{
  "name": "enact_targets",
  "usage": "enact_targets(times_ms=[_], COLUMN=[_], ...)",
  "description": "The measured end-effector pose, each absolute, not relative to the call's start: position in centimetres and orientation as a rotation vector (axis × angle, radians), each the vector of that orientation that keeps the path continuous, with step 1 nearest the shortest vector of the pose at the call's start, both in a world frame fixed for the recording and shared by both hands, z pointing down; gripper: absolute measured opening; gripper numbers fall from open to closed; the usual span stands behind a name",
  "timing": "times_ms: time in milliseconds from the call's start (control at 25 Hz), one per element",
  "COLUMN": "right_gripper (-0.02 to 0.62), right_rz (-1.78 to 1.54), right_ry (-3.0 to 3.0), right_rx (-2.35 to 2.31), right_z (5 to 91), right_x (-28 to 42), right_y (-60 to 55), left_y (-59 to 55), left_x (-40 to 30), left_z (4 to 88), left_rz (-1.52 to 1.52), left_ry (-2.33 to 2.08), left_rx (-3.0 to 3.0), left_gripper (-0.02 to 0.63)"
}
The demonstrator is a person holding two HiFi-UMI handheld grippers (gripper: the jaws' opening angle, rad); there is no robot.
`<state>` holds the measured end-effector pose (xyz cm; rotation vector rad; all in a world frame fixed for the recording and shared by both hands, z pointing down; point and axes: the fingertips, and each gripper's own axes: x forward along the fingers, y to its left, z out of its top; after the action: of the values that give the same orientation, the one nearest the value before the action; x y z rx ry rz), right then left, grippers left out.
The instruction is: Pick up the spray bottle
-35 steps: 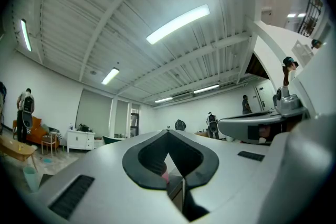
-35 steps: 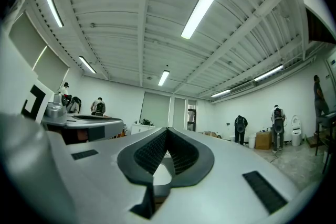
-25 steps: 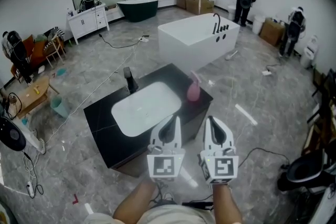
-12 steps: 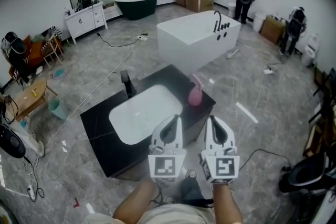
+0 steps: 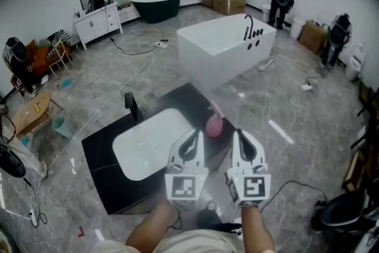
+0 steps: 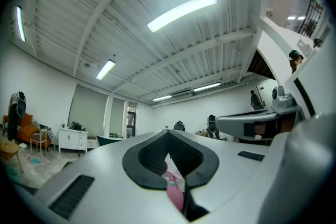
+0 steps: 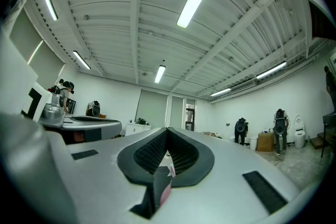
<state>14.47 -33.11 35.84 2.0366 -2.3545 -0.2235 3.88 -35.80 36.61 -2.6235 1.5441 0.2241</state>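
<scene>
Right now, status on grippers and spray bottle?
Left gripper shut, empty. Right gripper shut, empty. Pink spray bottle upright on black counter, right of the sink, ahead of both grippers. Nothing in between.

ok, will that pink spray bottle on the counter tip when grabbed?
The pink spray bottle looks bulbous low, narrow at the neck: probably stable, but a push high might tip it. It stands near the edge of the black counter, so a shove could knock it off.
</scene>
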Motion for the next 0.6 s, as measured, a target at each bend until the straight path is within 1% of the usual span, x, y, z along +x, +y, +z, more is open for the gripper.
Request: enact_targets(times_ms=[320,600], right_gripper=[0.005,0.005], right_rz=[-0.187,-0.153], right_ry=[-2.408,-2.453], right_rx=[2.022,2.007], right_z=[35.7,36.3], right_x=[20.0,23.1], right_y=[-39.2,-42.6], left_y=[-41.6,-44.5], left_x=[9.1,11.3], left_z=[36.5,36.7], left_rz=[0.205,0.182], left_ry=[1.606,1.653], left_rx=[-2.594,-2.530], left_gripper=[0.002,0.002])
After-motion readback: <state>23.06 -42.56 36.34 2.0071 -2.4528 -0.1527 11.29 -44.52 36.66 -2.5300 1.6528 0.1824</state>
